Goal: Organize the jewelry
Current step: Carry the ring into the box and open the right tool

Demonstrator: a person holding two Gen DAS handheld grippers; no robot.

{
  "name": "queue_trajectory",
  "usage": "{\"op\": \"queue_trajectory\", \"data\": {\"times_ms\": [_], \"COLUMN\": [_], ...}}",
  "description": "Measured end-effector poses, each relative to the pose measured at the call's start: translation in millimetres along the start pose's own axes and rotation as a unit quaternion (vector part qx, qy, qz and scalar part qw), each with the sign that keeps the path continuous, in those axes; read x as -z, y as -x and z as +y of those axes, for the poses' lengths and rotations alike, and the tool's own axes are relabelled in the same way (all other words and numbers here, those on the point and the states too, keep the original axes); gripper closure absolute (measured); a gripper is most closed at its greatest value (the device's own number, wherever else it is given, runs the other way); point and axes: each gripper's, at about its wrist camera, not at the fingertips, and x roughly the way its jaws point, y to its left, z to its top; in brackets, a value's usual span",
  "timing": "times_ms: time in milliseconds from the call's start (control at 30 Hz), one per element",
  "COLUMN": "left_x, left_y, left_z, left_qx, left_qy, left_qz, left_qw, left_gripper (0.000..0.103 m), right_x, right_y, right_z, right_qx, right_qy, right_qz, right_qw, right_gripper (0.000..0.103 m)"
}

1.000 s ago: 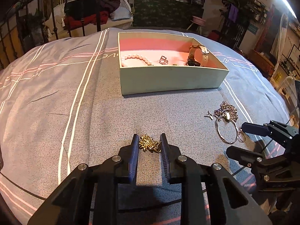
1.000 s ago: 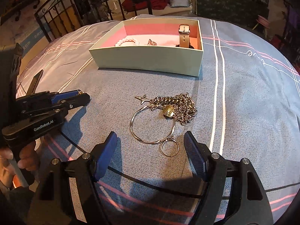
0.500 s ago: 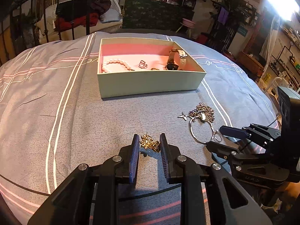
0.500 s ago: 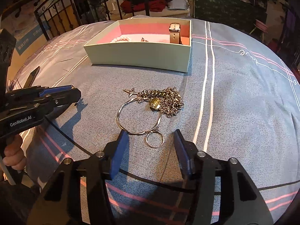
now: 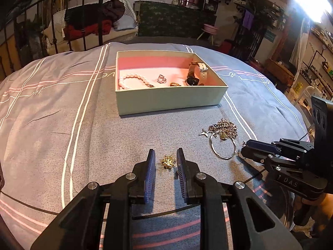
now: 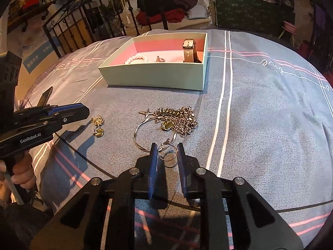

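Note:
A pale green box with a pink inside holds a pearl bracelet, a ring and a watch. My left gripper is open, its fingers either side of a small gold earring lying on the bedspread. My right gripper is narrowly open around a small silver hoop. Just beyond lie a silver bangle and a chain pile. The gold earring and a second gold piece show in the right wrist view.
The box stands on a grey striped bedspread. A black metal bed frame and piled clothes are behind. A dark cable crosses the cover in front of the grippers.
My right gripper has moved forward and narrowed its fingers around the small silver hoop. My left gripper has stayed around the gold earring, fingers slightly wider, view shifted left.

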Motion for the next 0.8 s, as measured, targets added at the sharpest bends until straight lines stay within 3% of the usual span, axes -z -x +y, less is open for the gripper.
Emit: {"op": "queue_trajectory", "data": {"times_ms": [167, 533, 633, 800], "left_x": [0.3, -0.5, -15.7, -65.7], "left_y": [-0.8, -13.0, -12.9, -10.2], "left_z": [12.4, -4.7, -7.5, -3.2], "left_qx": [-0.007, 0.005, 0.004, 0.002], "left_qy": [0.016, -0.007, -0.016, -0.011], "left_qz": [0.008, 0.02, 0.006, -0.034], "left_qw": [0.9998, 0.9998, 0.9998, 0.9994], "left_gripper": [0.082, 0.082, 0.082, 0.082], "right_x": [-2.6, -6.7, -20.7, -71.3], "right_y": [0.0, -3.7, -1.6, 7.3], "right_z": [2.9, 7.2, 12.4, 16.5], "right_qx": [-0.009, -0.017, -0.016, -0.01], "right_qy": [0.001, 0.007, 0.022, 0.049], "right_qz": [-0.001, 0.003, -0.012, -0.064], "right_qw": [1.0, 1.0, 1.0, 0.997], "right_gripper": [0.083, 0.083, 0.083, 0.083]}}
